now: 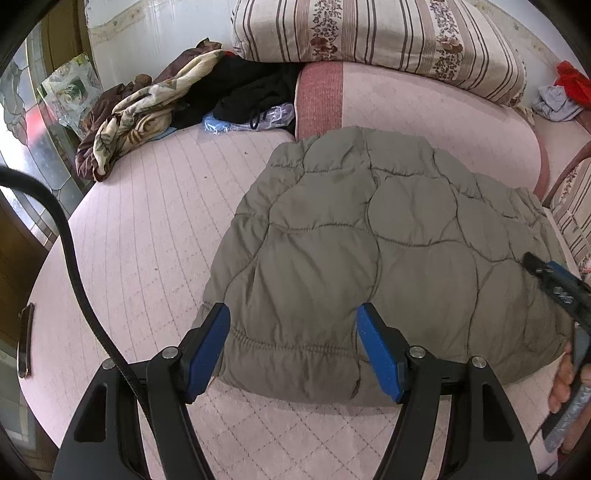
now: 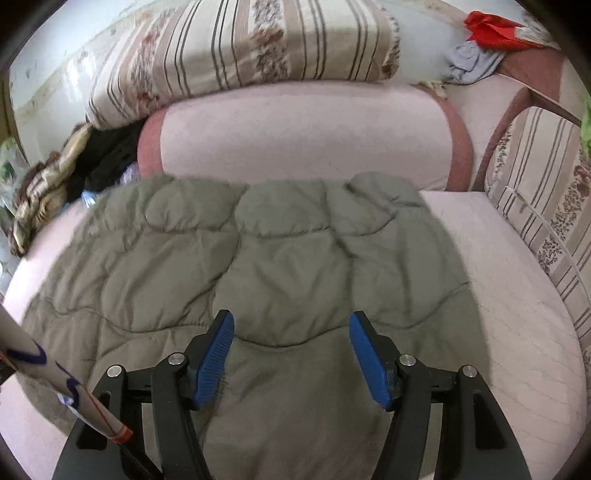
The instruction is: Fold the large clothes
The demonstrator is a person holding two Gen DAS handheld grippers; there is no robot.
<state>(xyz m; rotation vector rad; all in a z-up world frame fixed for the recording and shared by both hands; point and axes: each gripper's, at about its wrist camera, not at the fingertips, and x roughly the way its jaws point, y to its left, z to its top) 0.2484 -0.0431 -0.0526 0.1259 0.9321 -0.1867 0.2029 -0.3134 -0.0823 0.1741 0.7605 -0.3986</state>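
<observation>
Left wrist view: quilted jacket [image 1: 369, 258] lies flat between spread fingers [image 1: 218, 343]; right fingers [image 2: 218, 354] likewise spread above it.

My left gripper [image 1: 293, 314] and my right gripper [image 2: 291, 321] both have black arms with bright blue ribbed pads and silver pivot pins. Under them lies the padded jacket [image 1: 369, 240], a dull olive-grey quilted in wavy, rounded panels. The bed cover [image 1: 147, 206] is pale pink with a faint stitched grid, and the folded blanket [image 1: 424, 122] behind is pink with a darker rose edge. The bolster [image 1: 369, 33] is cream with brown stripes and bands of small dark flowers. The crumpled cloth [image 1: 136, 110] is cream and brown with leaf prints, beside black clothing [image 1: 251, 88]. A red cloth [image 2: 495, 31] sits over a grey-blue one.
</observation>
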